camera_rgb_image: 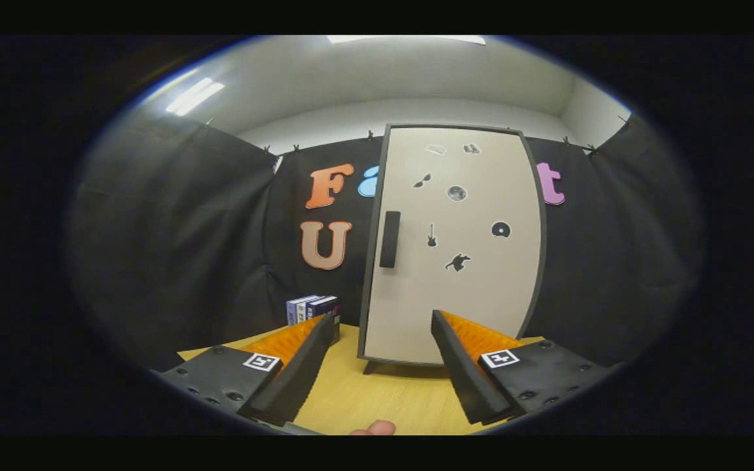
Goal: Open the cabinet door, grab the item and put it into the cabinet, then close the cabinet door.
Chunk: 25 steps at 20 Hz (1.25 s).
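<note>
While the cabinet door (455, 242) stands closed, the tongs (383, 324) hover spread and empty above the worktop (377, 399).
Handle (389, 239) sits beyond the fingers, reachable; boxes (313, 307) wait beside the cabinet, presumably the item.

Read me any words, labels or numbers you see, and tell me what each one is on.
Nothing legible.
Boxes left of the cabinet door: printing too blurred to read.
Door stickers: pictures only, no words.
Square markers on the open tongs: patterns, not text.
</note>
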Motion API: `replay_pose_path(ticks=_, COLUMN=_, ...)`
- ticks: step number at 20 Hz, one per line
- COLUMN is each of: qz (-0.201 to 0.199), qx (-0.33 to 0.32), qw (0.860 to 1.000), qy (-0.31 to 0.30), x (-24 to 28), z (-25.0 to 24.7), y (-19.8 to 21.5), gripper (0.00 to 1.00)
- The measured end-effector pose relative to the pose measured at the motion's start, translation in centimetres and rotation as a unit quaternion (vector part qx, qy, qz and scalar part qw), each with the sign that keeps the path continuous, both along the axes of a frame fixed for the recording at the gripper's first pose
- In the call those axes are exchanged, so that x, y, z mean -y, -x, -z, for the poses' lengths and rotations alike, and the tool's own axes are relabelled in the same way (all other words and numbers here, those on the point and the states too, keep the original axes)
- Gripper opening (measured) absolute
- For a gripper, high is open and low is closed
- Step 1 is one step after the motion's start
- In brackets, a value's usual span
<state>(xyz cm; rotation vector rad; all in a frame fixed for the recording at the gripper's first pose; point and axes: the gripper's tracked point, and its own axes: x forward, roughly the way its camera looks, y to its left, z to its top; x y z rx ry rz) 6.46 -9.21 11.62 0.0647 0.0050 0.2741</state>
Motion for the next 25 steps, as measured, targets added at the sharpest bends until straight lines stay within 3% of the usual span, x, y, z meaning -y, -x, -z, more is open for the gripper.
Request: replay_pose_path(ticks=25, qz=0.018, qx=0.000, qw=1.000, qy=-0.020, x=4.2, z=-0.1, y=0.1, gripper=0.96)
